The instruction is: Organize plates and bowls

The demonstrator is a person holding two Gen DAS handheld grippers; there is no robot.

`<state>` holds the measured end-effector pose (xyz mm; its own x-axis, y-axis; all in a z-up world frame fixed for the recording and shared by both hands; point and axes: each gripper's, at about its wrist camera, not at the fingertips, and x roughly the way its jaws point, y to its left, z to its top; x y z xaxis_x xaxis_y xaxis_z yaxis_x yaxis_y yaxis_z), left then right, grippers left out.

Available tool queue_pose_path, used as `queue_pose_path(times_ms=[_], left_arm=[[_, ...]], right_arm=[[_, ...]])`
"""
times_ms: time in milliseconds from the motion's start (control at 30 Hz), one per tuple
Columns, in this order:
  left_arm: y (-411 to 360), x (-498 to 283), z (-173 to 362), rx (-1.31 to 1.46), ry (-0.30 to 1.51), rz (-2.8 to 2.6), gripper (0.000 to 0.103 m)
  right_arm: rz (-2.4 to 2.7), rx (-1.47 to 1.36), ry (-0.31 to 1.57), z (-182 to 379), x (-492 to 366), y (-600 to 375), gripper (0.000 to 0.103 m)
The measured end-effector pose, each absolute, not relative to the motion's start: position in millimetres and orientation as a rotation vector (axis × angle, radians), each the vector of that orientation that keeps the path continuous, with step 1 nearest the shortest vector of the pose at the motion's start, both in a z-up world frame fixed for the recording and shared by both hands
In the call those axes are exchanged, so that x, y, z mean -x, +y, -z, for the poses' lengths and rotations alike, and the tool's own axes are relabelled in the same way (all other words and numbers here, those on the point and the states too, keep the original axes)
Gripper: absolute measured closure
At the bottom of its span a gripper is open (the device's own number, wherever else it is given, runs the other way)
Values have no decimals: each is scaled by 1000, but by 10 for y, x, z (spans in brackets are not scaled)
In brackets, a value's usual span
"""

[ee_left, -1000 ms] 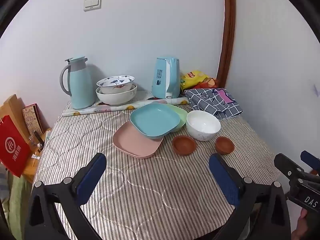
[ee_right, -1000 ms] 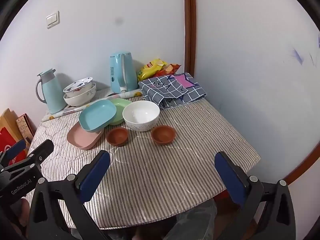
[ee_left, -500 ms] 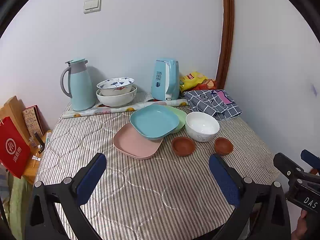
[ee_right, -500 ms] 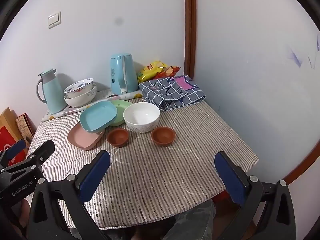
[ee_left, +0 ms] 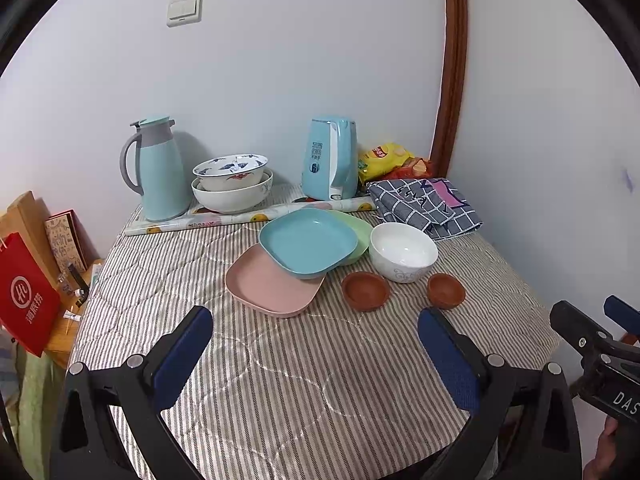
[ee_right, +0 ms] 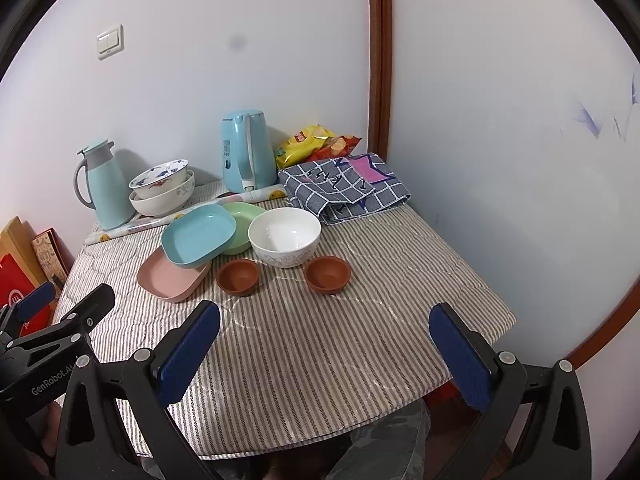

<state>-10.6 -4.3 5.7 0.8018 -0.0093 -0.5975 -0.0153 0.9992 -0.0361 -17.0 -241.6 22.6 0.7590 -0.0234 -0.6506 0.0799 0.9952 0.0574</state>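
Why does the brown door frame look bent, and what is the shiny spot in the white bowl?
Left wrist view: the fisheye lens curves the door frame and darkens the corners. Right wrist view: the white bowl shows a small bright glare from the room light; the picture stays sharp.

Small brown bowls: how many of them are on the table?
2. One brown bowl sits in front of the pink plate; the other brown bowl sits right of it, before the white bowl. None seems hidden.
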Motion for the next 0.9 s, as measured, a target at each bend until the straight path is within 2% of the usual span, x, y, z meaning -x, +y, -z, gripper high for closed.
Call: queue_pose_path(times_ms=[900], left_arm=[[12,120,-76,40,637,-10,0]], right_arm=[[49,-78,701,-213,209,-2340,0]])
